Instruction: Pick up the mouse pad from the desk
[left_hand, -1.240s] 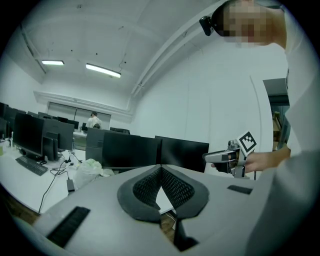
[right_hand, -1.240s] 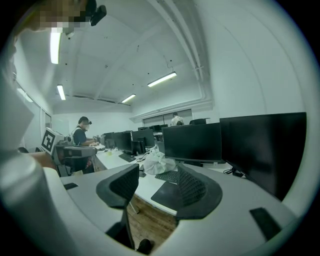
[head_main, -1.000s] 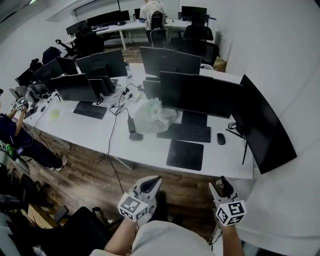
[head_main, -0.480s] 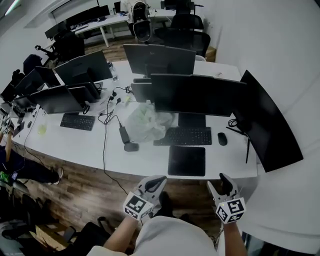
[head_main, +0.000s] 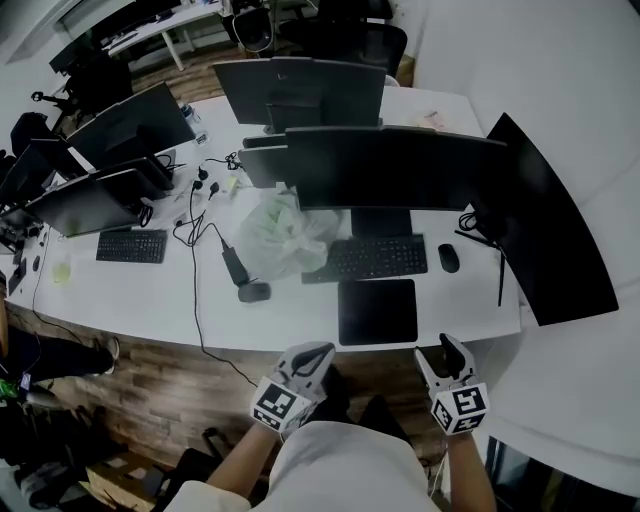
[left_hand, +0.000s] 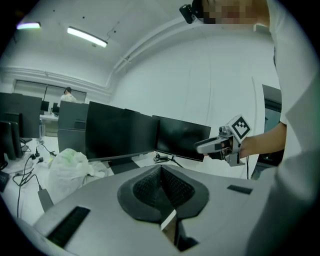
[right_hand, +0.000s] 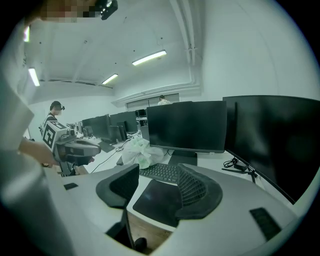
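The black mouse pad (head_main: 377, 311) lies flat at the desk's near edge, just in front of a black keyboard (head_main: 372, 257). My left gripper (head_main: 312, 354) hovers off the desk edge to the pad's lower left, its pads (left_hand: 150, 186) meeting with nothing between them. My right gripper (head_main: 447, 350) hangs off the edge at the pad's lower right, open and empty. In the right gripper view the mouse pad (right_hand: 159, 198) shows between and beyond the parted jaws of the right gripper (right_hand: 157, 172). Neither gripper touches the pad.
A black mouse (head_main: 448, 258) sits right of the keyboard. A crumpled plastic bag (head_main: 280, 235) and a power brick (head_main: 253, 291) with cables lie to the left. Several monitors (head_main: 390, 168) stand behind, and a large curved one (head_main: 550, 240) stands at the right end. Wooden floor (head_main: 150, 390) lies below.
Both grippers have moved forward and down toward the desk's near edge. The desk and mouse pad now sit closer and more squarely ahead. The right jaws have stayed apart.
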